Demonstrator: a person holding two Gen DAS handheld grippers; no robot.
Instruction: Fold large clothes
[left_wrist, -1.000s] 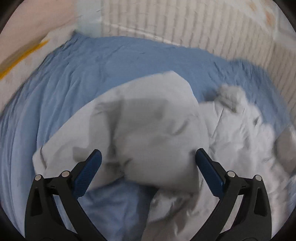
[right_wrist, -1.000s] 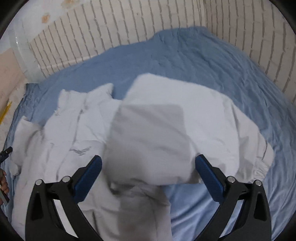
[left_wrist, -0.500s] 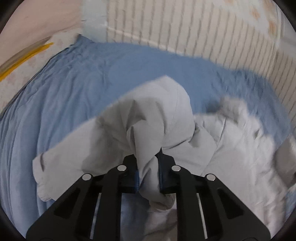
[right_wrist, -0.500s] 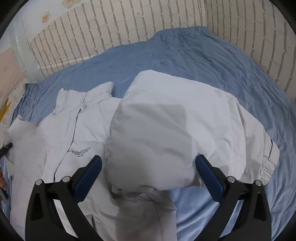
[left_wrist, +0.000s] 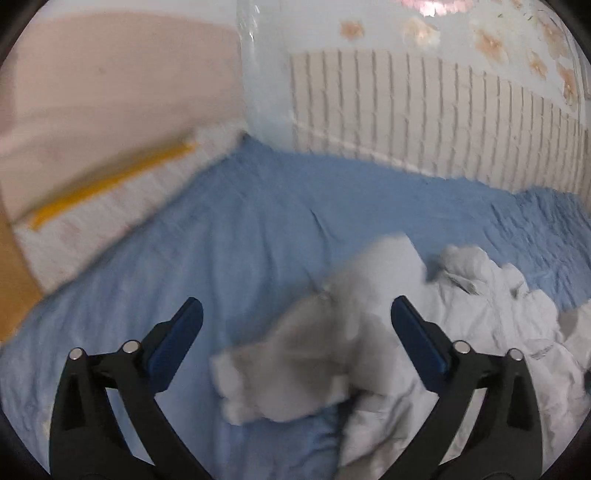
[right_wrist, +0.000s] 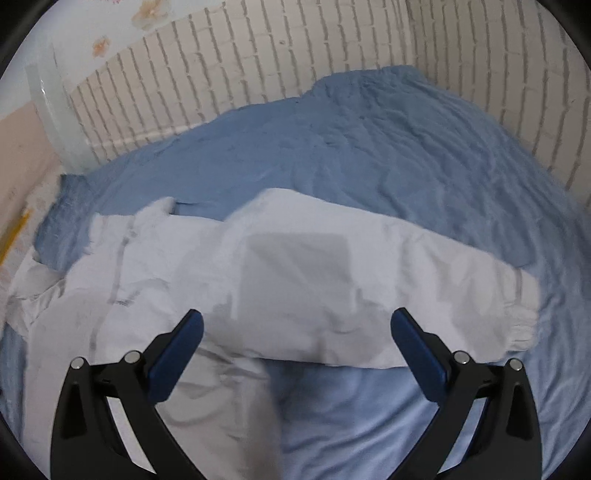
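Observation:
A large white jacket (right_wrist: 155, 266) lies front-up on a blue bed sheet (right_wrist: 369, 147). Its right sleeve (right_wrist: 369, 280) stretches out to the right, ending in an elastic cuff (right_wrist: 521, 325). In the left wrist view the left sleeve (left_wrist: 332, 339) lies bunched on the sheet, with the jacket body (left_wrist: 491, 332) to its right. My left gripper (left_wrist: 297, 332) is open and empty above the bunched sleeve. My right gripper (right_wrist: 297, 339) is open and empty above the right sleeve.
A white brick-pattern wall (right_wrist: 258, 66) runs along the far and right sides of the bed. A pink headboard (left_wrist: 110, 85) and a white pillow with a yellow stripe (left_wrist: 107, 199) sit at the left. Bare blue sheet (left_wrist: 184, 266) lies left of the jacket.
My left gripper closed on the left sleeve half a second ago, then opened and let it drop while pulling back. My right gripper stayed open and drew back a little.

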